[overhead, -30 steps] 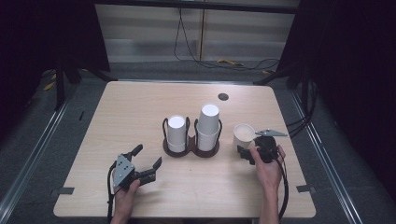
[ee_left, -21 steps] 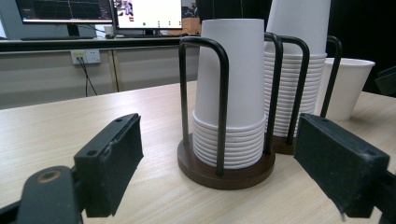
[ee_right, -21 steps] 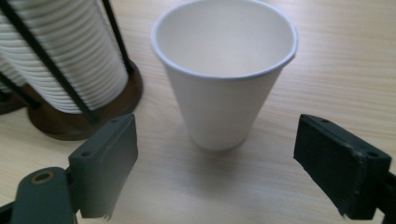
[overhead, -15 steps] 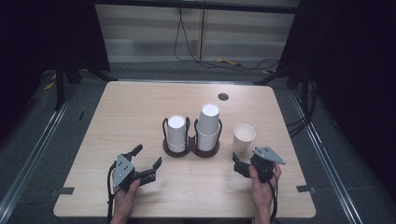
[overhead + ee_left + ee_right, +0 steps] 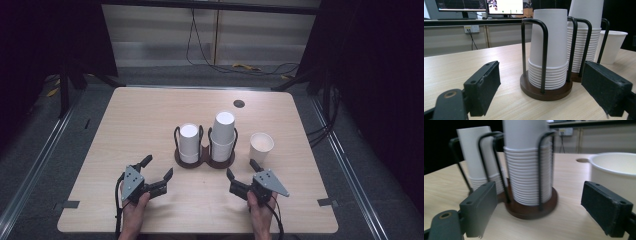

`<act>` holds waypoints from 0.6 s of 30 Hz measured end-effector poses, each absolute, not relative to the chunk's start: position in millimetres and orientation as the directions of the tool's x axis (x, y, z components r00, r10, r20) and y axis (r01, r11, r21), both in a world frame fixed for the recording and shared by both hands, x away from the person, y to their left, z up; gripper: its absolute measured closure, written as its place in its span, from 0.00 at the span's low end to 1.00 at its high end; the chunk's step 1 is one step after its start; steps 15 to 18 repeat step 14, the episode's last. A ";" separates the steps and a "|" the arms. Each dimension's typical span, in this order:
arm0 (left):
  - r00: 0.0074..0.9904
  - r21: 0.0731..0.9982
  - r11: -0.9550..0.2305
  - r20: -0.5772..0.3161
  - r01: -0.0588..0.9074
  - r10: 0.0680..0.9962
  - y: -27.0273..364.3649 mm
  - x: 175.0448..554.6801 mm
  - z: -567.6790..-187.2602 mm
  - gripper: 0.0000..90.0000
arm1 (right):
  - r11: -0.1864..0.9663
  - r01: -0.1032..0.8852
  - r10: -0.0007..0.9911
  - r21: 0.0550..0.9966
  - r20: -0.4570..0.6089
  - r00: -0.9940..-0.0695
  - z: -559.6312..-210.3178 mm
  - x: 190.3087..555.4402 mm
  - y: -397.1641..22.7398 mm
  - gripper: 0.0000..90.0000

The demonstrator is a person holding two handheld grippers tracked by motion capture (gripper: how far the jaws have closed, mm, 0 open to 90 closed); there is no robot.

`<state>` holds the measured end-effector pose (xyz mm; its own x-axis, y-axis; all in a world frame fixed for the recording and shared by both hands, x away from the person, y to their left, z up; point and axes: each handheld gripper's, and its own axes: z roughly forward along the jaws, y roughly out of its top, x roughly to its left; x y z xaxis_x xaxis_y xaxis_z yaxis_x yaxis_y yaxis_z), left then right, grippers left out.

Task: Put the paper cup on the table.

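Left gripper [image 5: 150,174]: fingers spread, empty, low on the desk [image 5: 150,125].
Cup holder [image 5: 205,159]: two stacks in wire loops at desk centre.
Single cup [image 5: 261,145]: upright, just right of the holder.
Right gripper [image 5: 242,176]: fingers apart, empty, near it.
Risk: a clumsy pinch could crush or tip the light cup.

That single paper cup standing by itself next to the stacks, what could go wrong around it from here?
The loose cup stands upright and open just ahead of the right gripper, whose open fingers could tip it. It also sits close to the taller stack, so a knock might push it against the wire holder.
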<state>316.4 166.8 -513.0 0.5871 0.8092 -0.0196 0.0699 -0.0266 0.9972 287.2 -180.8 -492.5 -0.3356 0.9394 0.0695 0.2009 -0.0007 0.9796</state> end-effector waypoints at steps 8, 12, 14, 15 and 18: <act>0.586 0.997 -0.032 -0.012 0.065 0.810 165.7 315.5 -513.1 0.17 | 0.002 0.167 0.919 0.986 0.063 -0.388 -501.9 287.5 -165.7 0.15; 0.591 0.997 -0.035 -0.009 0.064 0.807 166.7 315.8 -513.0 0.17 | 0.008 0.117 0.912 0.993 0.041 -0.409 -503.1 282.7 -166.0 0.15; 0.590 0.997 -0.035 -0.009 0.063 0.807 166.5 315.8 -513.0 0.17 | -0.003 0.111 0.917 0.994 0.047 -0.395 -503.3 282.4 -166.4 0.15; 0.590 0.997 -0.035 -0.009 0.063 0.807 166.5 315.8 -513.0 0.17 | -0.003 0.111 0.917 0.994 0.047 -0.395 -503.3 282.4 -166.4 0.15; 0.590 0.997 -0.035 -0.009 0.063 0.807 166.5 315.8 -513.0 0.17 | -0.003 0.111 0.917 0.994 0.047 -0.395 -503.3 282.4 -166.4 0.15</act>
